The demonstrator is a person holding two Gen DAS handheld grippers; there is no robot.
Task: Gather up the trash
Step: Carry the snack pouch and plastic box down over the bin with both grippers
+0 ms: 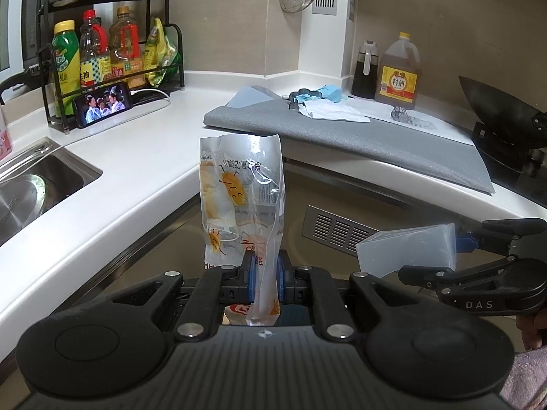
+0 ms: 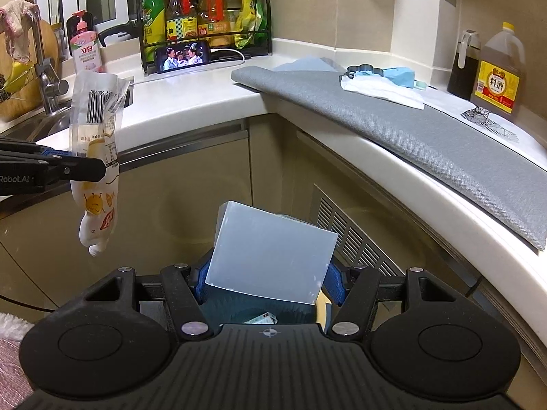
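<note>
My left gripper is shut on a clear plastic bread wrapper with yellow cartoon print, held upright in front of the counter corner. The wrapper also shows in the right wrist view, hanging from the left gripper. My right gripper is shut on a pale blue box, which is tilted. The box also shows in the left wrist view with the right gripper at the right. A dark bin with some trash lies below the right gripper, mostly hidden.
A grey mat on the white counter carries crumpled white paper, blue scraps and a black ring. A sink is at the left, a bottle rack and phone behind, a wok at the right.
</note>
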